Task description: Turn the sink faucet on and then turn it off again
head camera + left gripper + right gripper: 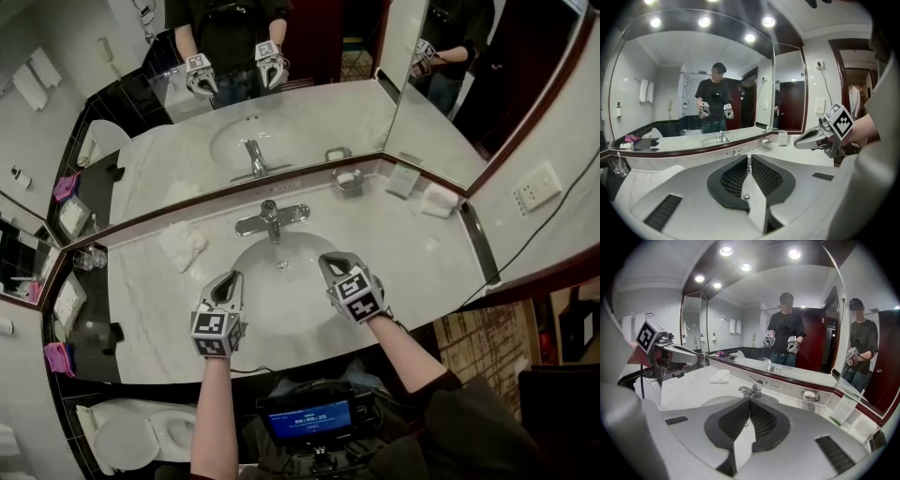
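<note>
Marble counter (412,253), faucet (273,223) untouched. Left gripper (232,279) jaws barely parted, right gripper (330,263) jaws clenched; both empty. Risk: clenched jaws could skid off the slick lever (269,205).

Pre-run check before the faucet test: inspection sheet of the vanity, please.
Surface: marble counter with inset sink.
Job's things: faucet behind the sink, untouched; no stream visible.
Clutter: cloth left of faucet; soap dish and card back right; glasses far left.
Grippers: left gripper over sink's left side, jaws a slit apart, empty; right gripper over its right side, shut, empty.
Cables: cable below outlet, right wall.
Surroundings: mirror behind counter; toilet at left.
</note>
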Tool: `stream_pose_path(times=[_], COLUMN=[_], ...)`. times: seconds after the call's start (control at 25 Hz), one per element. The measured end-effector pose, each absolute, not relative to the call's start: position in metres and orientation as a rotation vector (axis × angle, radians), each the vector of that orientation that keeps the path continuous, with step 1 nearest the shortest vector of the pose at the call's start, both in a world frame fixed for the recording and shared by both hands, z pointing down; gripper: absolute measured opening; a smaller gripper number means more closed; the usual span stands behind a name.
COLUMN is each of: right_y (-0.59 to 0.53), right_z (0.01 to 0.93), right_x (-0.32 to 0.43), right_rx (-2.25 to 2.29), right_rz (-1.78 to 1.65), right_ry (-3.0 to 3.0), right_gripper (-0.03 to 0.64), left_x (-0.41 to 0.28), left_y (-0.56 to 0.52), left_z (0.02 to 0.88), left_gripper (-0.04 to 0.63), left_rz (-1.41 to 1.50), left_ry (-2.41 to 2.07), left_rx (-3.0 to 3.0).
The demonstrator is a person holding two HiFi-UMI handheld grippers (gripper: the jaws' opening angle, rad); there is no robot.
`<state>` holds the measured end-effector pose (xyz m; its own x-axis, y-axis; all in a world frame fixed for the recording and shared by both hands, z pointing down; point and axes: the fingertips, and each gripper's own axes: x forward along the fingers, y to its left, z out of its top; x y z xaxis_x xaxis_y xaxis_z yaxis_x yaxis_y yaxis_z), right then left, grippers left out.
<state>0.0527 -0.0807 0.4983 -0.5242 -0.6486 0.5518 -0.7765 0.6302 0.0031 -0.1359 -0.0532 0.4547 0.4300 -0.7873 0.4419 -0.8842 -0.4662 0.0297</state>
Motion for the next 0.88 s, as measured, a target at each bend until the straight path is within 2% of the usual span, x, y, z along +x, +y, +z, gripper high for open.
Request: stream_pose_path(times=[0.28,0.64,0.88], right_y=[-0.098,-0.122,-0.13], right_z=[0.502,0.518,0.535], right_x=[0.054,0.051,0.047], right_rx=[1.123,1.124,1.121], right_rz=[0.346,0.372,0.395], right_ry=[-2.332,-2.324,-2.322], right_gripper=[0.021,0.021,0.021], left_x=[-0.12,-0.096,-0.092], left_y=[-0.097,-0.163,-0.201], left_z=[0.472,0.516,0.555], left_gripper=[0.105,0.246,0.251], left_rz=[0.682,1.064,1.418], left_ry=[-1.368,-1.256,-1.198], left_rx=[2.506,2.65,2.745])
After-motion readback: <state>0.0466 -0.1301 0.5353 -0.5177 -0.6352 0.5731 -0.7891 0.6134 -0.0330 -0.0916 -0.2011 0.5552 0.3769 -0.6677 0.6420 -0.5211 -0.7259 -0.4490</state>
